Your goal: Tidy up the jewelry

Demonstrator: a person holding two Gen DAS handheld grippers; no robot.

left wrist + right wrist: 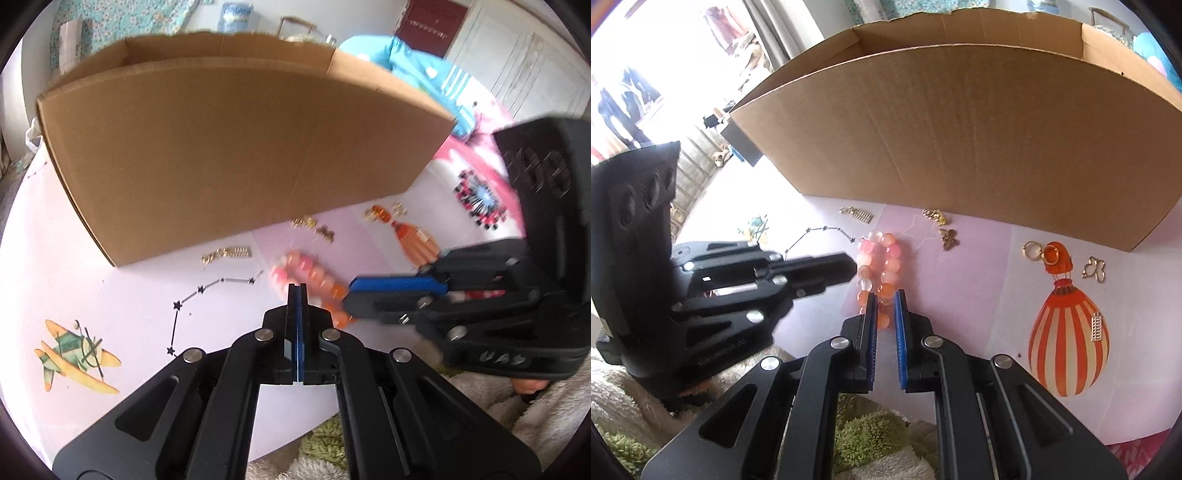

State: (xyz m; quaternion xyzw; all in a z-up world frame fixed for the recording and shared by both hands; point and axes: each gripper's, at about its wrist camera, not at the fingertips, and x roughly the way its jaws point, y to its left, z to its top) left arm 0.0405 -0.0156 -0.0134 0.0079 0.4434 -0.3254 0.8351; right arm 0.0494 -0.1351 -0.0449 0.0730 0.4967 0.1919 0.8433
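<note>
Left gripper [297,291] fully closed, empty; right gripper [885,297] nearly closed, pinching pink-orange bead bracelet [882,258] near cardboard box [960,140].

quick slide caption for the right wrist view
Right gripper closed on the near end of a pink-and-orange bead bracelet, gold charms scattered before an open cardboard box.

Both handheld tools are showing matte black, angular linkage arms studded with round silver pivot screws. The left gripper [297,291] and the right gripper [885,299] are wearing ribbed blue pads [900,343], and raised lettering is marking each black housing.
</note>
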